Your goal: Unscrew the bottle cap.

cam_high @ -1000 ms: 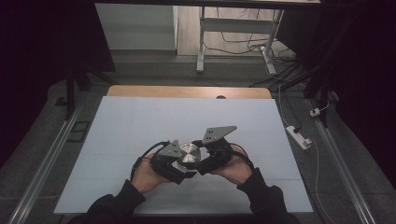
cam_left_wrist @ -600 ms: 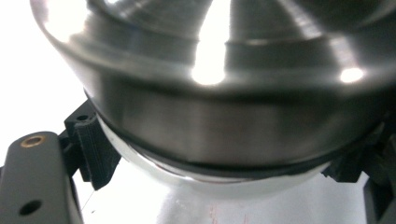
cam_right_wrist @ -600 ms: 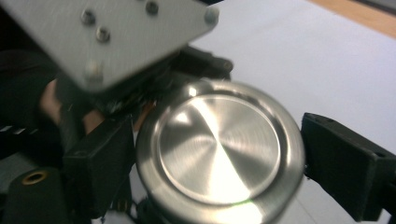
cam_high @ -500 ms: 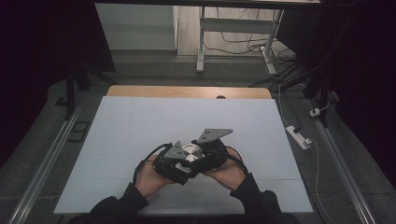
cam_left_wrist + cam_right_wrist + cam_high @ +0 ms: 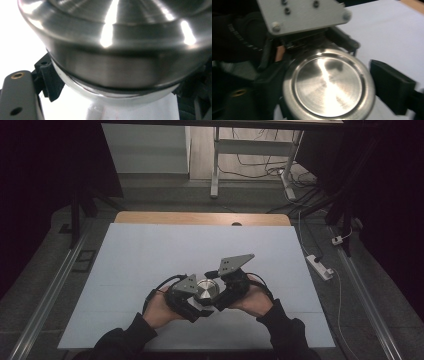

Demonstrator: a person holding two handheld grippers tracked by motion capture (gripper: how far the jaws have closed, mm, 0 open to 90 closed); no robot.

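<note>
Item: steel container [image 5: 206, 290], pinched by your left gripper [image 5: 184, 296], right gripper [image 5: 227, 289] spread around its lid; a hard twist could slip it loose.

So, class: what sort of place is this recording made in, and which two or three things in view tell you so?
Probably a lab or workshop set up for recording, not a home. A plain white table stands on a dark floor, loose cables trail behind a metal frame, and a power strip lies beside the table.

High view overlooks the table [image 5: 150, 250]; both gripper views closely share the metal container [image 5: 120, 50].
</note>
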